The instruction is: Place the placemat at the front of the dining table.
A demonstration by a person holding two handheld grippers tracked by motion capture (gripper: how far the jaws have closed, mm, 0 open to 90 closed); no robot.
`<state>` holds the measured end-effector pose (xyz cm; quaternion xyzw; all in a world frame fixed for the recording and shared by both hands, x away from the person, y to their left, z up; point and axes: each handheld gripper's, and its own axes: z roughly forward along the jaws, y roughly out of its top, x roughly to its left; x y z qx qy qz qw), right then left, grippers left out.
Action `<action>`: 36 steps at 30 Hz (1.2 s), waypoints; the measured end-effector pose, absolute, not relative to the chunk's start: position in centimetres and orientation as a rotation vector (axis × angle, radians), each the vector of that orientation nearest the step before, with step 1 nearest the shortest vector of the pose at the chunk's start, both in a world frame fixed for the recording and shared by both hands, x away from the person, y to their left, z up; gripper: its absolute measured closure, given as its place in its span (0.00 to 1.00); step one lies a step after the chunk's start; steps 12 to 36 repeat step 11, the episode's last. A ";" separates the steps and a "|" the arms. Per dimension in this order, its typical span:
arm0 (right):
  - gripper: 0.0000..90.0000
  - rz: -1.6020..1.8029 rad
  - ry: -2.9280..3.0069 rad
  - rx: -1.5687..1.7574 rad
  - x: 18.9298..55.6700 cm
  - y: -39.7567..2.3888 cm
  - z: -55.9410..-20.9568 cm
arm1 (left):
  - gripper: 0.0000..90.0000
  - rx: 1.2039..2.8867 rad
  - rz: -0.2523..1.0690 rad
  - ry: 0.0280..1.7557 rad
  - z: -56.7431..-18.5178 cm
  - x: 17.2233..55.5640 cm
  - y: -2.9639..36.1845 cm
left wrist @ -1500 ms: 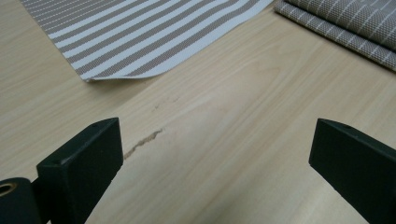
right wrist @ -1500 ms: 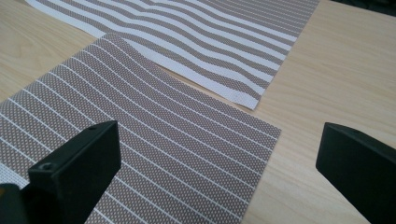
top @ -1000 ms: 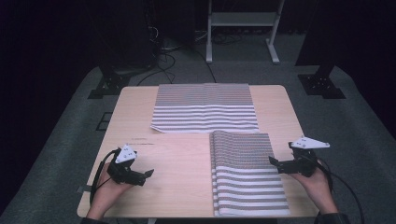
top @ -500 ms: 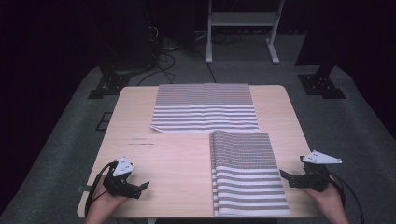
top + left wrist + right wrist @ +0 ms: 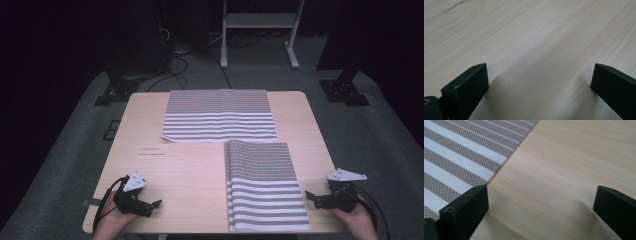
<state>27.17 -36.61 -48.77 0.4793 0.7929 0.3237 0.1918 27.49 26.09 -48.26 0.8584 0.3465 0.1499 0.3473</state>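
The right gripper (image 5: pixel 312 196) is hovering with jaws wide apart just beside the near striped cloth (image 5: pixel 264 187), which is lying at the table's (image 5: pixel 195 172) near right. The left gripper (image 5: pixel 152 206), also spread, is sitting well apart over bare wood.

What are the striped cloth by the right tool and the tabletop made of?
Striped cloth: looks like woven fabric, matte; a fine dotted weave shows in the dark bands. Tabletop: light wood or wood-look laminate, smooth satin finish with straight grain lines; which one can't be told.
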 end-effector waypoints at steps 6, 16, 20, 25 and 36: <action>0.00 0.930 2.217 1.341 27.2 -36.9 -48.9 | 0.00 2.215 0.386 0.873 -48.4 27.4 26.1; 0.00 0.929 2.216 1.342 27.2 -36.9 -48.9 | 0.00 2.213 0.388 0.877 -48.4 27.4 26.1; 0.00 0.929 2.216 1.342 27.2 -36.9 -48.9 | 0.00 2.213 0.388 0.877 -48.4 27.4 26.1; 0.00 0.929 2.216 1.342 27.2 -36.9 -48.9 | 0.00 2.213 0.388 0.877 -48.4 27.4 26.1; 0.00 0.929 2.216 1.342 27.2 -36.9 -48.9 | 0.00 2.213 0.388 0.877 -48.4 27.4 26.1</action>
